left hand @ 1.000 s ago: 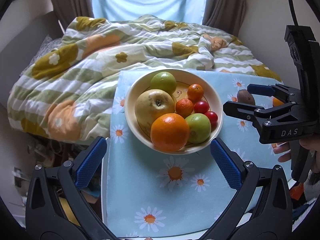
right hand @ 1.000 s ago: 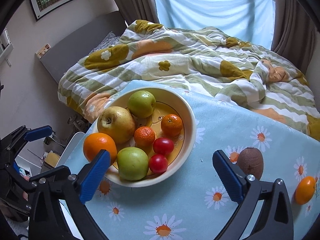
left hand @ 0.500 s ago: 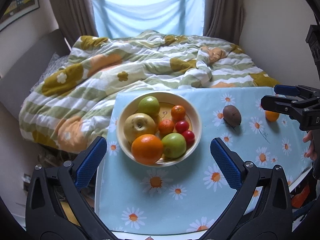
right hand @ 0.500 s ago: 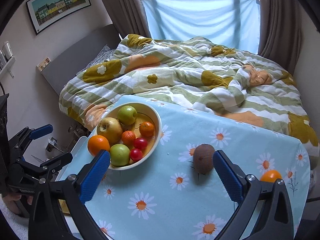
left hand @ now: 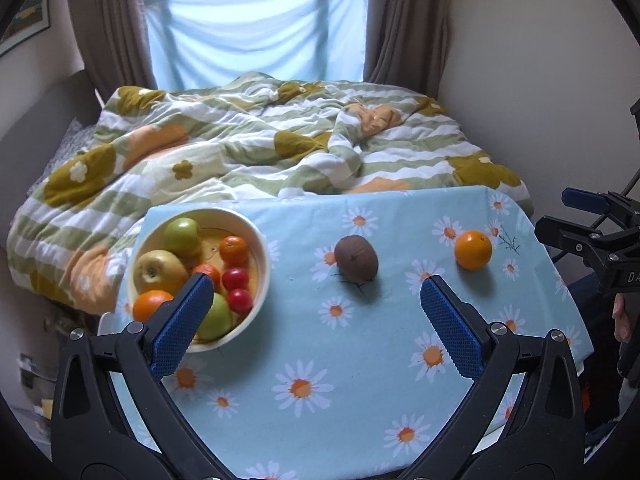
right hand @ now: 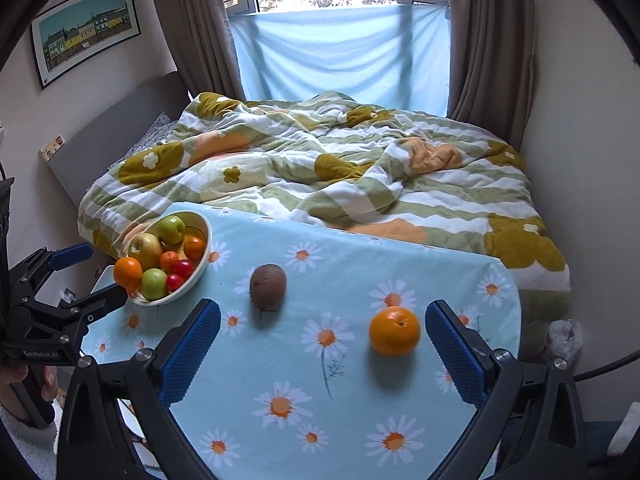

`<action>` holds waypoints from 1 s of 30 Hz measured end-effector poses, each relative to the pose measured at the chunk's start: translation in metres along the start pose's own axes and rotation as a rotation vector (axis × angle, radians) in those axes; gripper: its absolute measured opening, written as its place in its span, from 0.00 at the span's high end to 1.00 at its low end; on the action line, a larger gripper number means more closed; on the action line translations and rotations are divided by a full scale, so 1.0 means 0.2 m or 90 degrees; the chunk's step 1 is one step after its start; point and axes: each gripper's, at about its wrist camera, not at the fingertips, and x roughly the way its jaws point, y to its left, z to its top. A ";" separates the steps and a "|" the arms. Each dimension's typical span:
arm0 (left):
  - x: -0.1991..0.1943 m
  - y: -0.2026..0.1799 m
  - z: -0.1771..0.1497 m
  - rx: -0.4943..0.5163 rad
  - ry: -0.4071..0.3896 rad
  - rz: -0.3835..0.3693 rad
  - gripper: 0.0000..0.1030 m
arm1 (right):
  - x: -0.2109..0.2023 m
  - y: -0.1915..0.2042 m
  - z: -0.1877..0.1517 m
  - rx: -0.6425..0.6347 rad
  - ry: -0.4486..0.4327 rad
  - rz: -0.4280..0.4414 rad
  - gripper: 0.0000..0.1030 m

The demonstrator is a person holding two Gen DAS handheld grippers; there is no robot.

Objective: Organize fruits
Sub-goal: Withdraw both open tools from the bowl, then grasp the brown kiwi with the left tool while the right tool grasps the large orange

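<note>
Both our grippers, left (left hand: pixel 312 304) and right (right hand: pixel 322 346), have jaws wide open, holding nothing, above the daisy-print surface (right hand: pixel 360 420). Bowl (left hand: pixel 262 248) of fruit sits at its left end; the brown kiwi-like fruit (left hand: pixel 356 258) and a loose orange (right hand: pixel 394 330) lie apart on the cloth. Bed with a floral duvet (right hand: pixel 320 160) behind, curtained window (right hand: pixel 340 52) beyond.

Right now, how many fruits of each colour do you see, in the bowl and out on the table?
Orange: 4
Green: 2
Yellow: 1
Red: 2
Brown: 1
Total: 10
</note>
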 end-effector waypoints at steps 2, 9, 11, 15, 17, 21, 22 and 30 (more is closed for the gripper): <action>0.04 -0.06 0.00 -0.003 0.001 -0.004 0.00 | 0.00 -0.08 -0.03 -0.002 0.004 -0.007 0.01; 0.29 -0.15 0.02 -0.017 0.031 -0.003 0.00 | 0.10 -0.28 -0.13 0.035 0.030 -0.029 0.01; 0.36 -0.16 0.03 -0.016 0.037 -0.006 0.00 | 0.15 -0.31 -0.15 0.045 0.035 -0.029 0.01; 0.53 -0.18 0.03 -0.011 0.061 -0.012 0.00 | 0.26 -0.34 -0.19 0.059 0.050 -0.039 0.01; 0.61 -0.18 0.02 -0.010 0.075 -0.016 0.00 | 0.30 -0.35 -0.20 0.071 0.053 -0.035 0.01; 0.75 -0.18 -0.01 -0.019 0.108 -0.027 0.06 | 0.41 -0.37 -0.24 0.078 0.068 -0.043 0.01; 0.79 -0.18 -0.01 -0.020 0.115 -0.030 0.07 | 0.43 -0.37 -0.25 0.080 0.072 -0.044 0.01; 0.99 -0.20 -0.03 0.001 0.148 -0.041 0.23 | 0.57 -0.34 -0.27 0.056 0.095 -0.051 0.01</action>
